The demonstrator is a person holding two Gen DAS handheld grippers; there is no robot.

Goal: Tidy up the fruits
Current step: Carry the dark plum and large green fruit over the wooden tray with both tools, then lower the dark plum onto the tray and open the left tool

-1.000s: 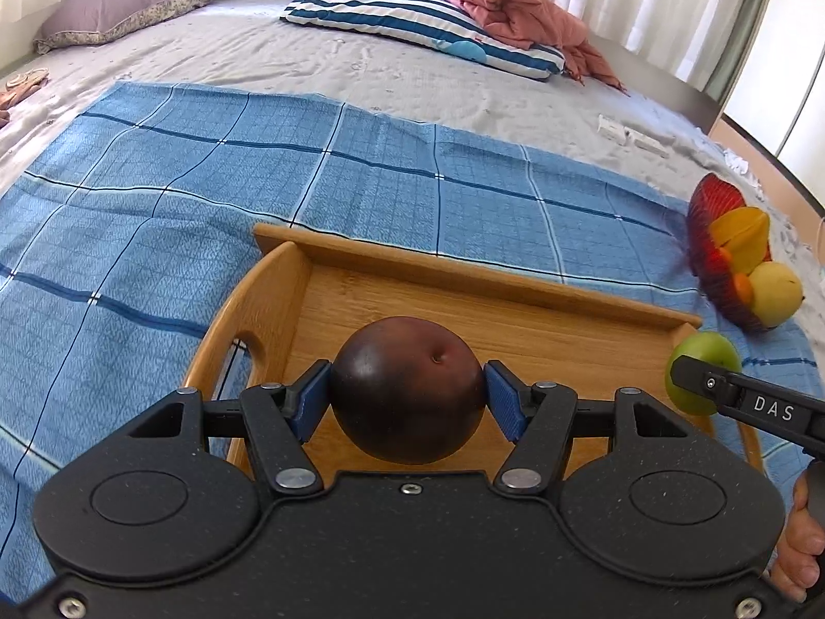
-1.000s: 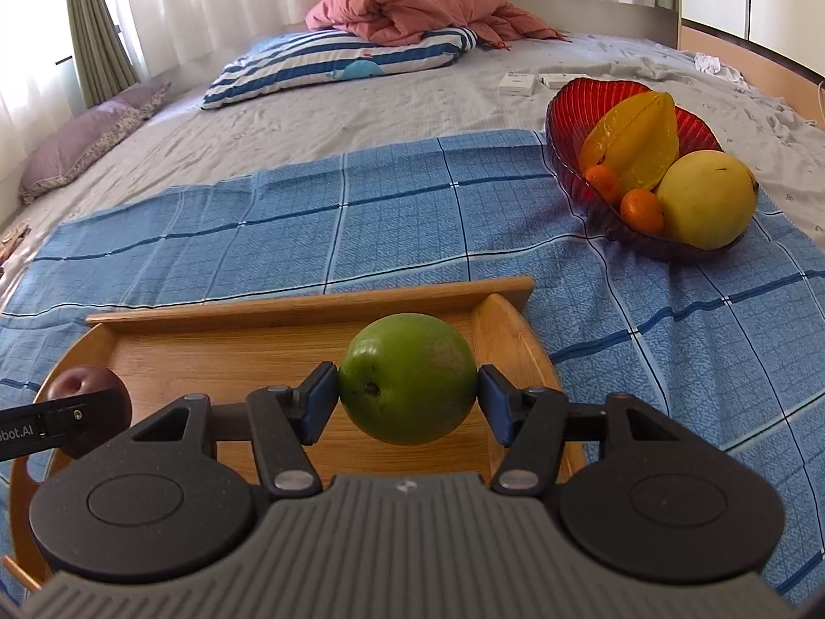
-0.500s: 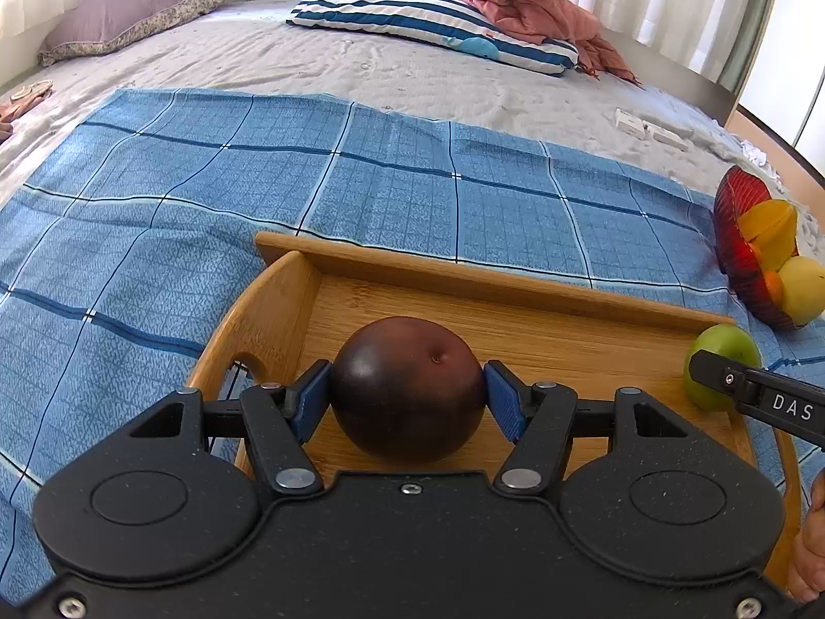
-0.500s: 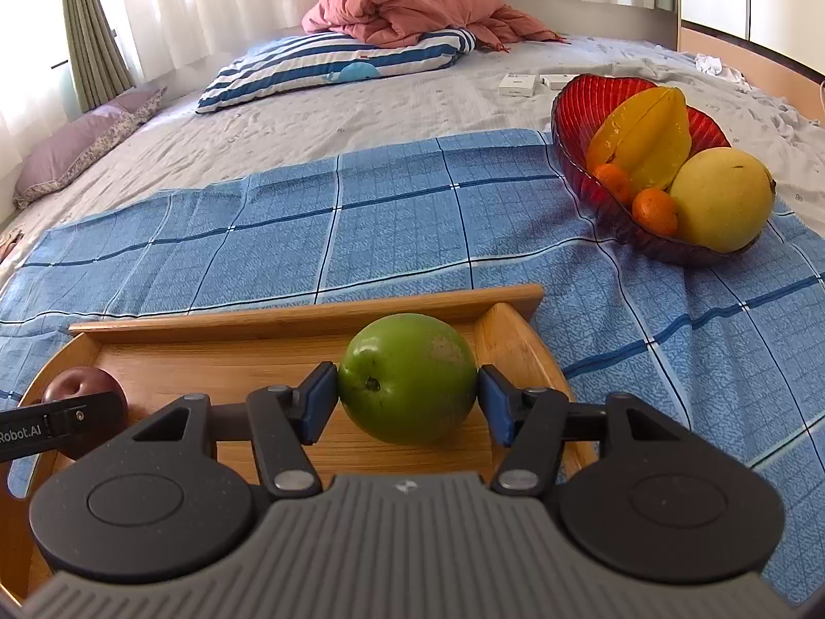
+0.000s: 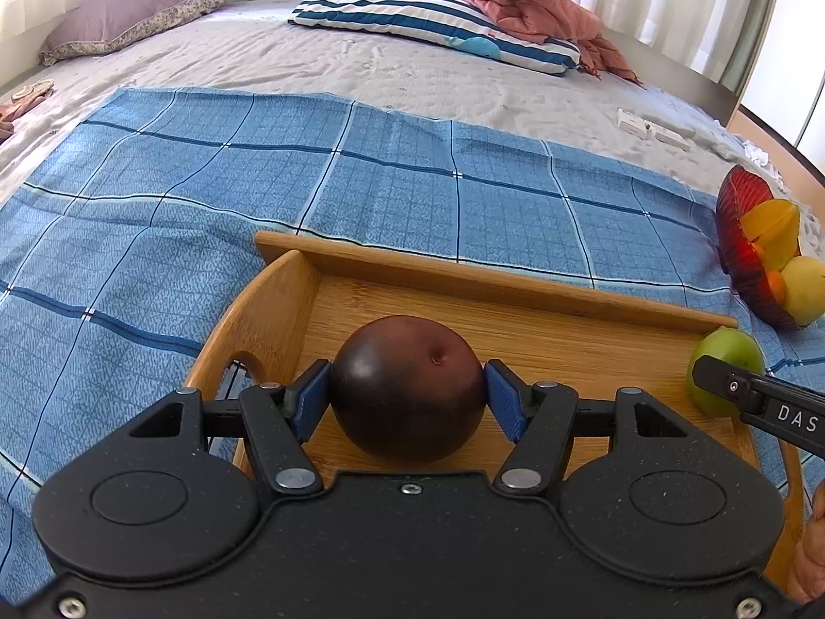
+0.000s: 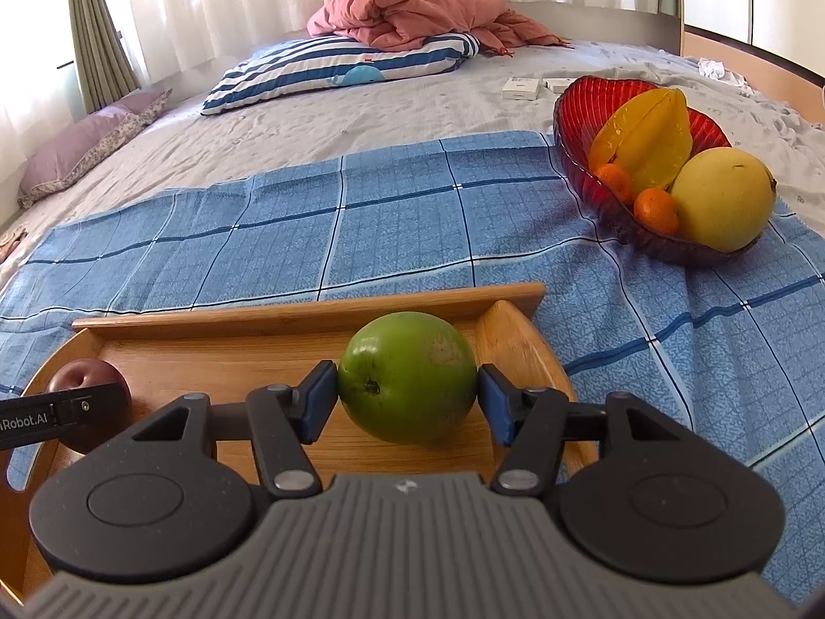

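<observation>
While both views have drifted slightly over the last second, neither grip has changed: the left tool (image 5: pixel 407 397) stays clamped on the dark red fruit (image 5: pixel 407 387) over the wooden tray (image 5: pixel 490 273), and the right tool (image 6: pixel 407 394) stays clamped on the green fruit (image 6: pixel 407 376). Both look ready to go to the red bowl (image 6: pixel 582 118).

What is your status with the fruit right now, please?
Left tool shut on dark fruit. Right tool shut on green fruit. Both over wooden tray. Nothing in the way.
</observation>
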